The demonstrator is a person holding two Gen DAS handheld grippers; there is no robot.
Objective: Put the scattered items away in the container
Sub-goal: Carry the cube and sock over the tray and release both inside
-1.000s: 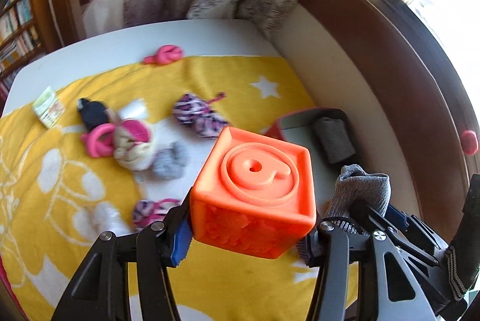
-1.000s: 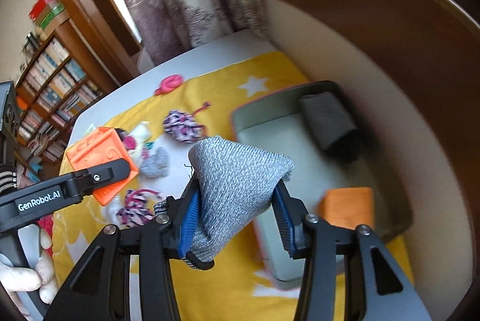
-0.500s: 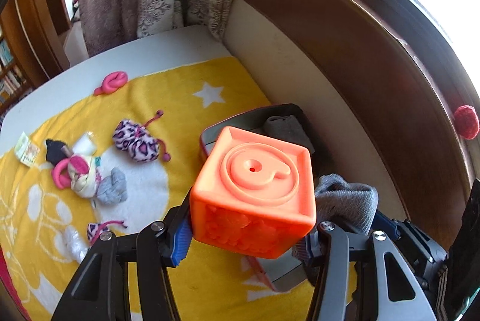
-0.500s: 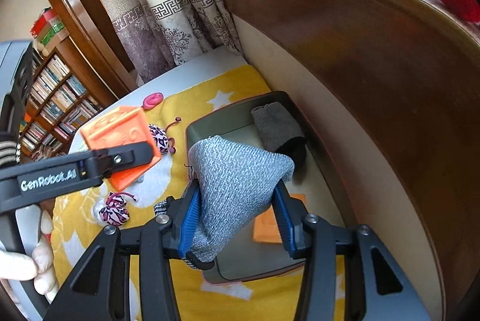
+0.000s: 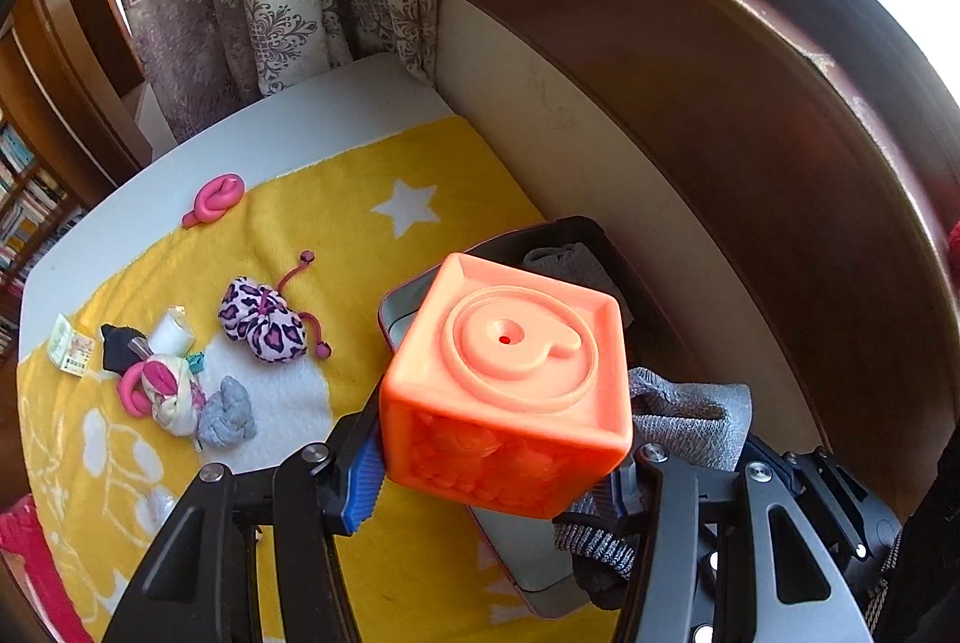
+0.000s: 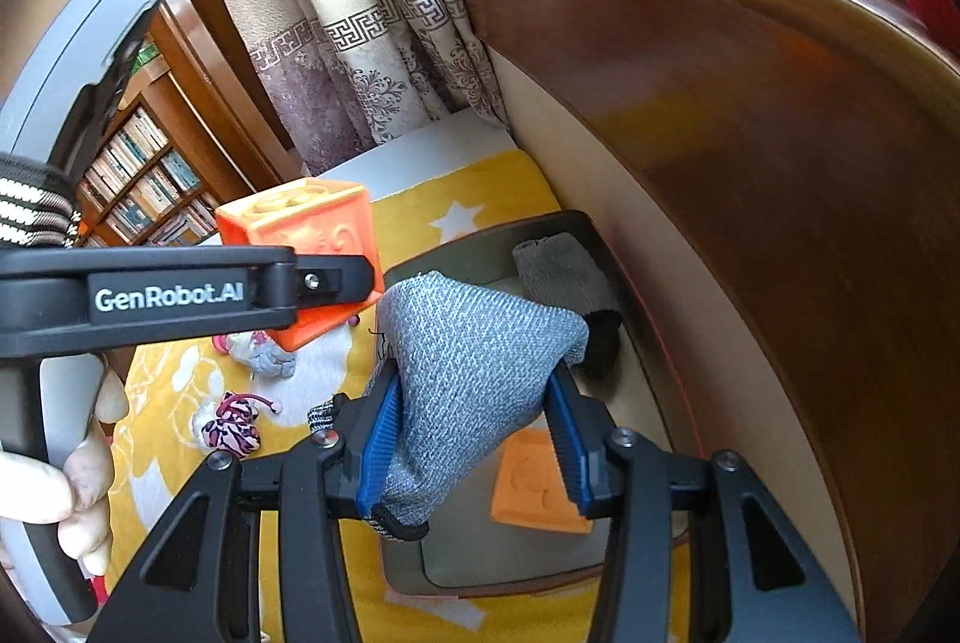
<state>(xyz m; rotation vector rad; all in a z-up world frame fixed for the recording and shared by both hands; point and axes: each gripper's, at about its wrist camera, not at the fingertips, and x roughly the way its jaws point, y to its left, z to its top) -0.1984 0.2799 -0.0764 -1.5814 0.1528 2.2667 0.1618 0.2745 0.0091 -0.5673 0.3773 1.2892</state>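
In the left wrist view the orange cube point(image 5: 507, 391) hides most of the grey container point(image 5: 393, 304) at the yellow blanket's point(image 5: 360, 199) wall-side edge, and the gripper frames cut off its near end in both views. The left gripper point(image 5: 498, 469), tilted steeply down, pinches the cube above the container's blanket-side rim. The right gripper point(image 6: 474, 439), angled less steeply, pinches a grey sock point(image 6: 474, 361) over the container, where a dark rolled sock point(image 6: 564, 274) and a flat orange piece point(image 6: 534, 487) lie.

Home bedroom, patterned curtains point(image 5: 270, 0), bookshelf point(image 6: 144, 187), yellow star blanket point(image 5: 360, 199)
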